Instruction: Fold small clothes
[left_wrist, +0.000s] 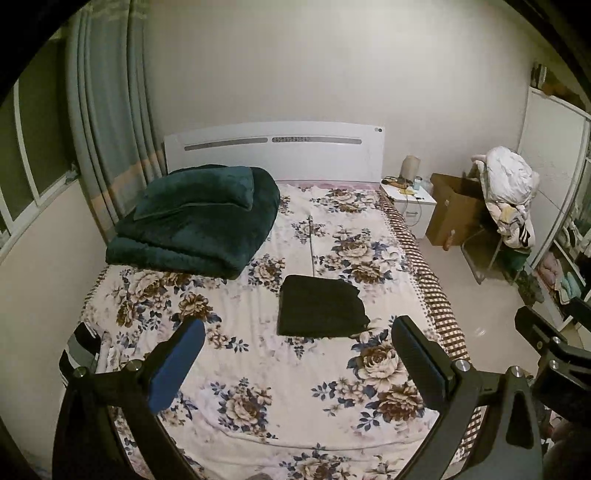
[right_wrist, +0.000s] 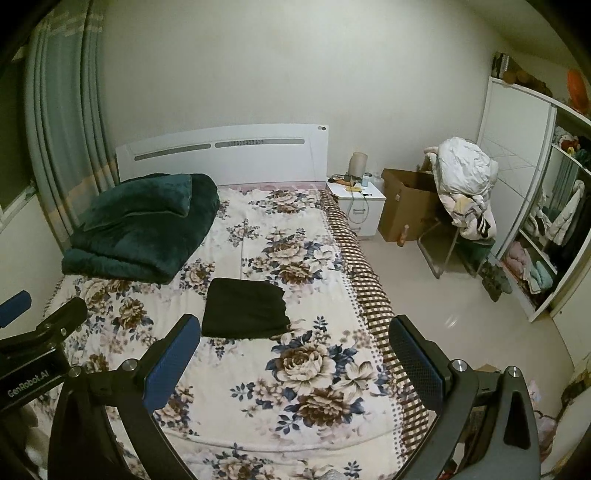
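While folded, garment (left_wrist: 322, 307) lies flat

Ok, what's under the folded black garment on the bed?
The black garment lies flat on the floral bedsheet. Sheet shows all around it; anything beneath is covered.

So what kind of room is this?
It looks like a bedroom. There is a bed with a flowery sheet and a white headboard, a small nightstand beside it, and an open wardrobe with clothes inside.
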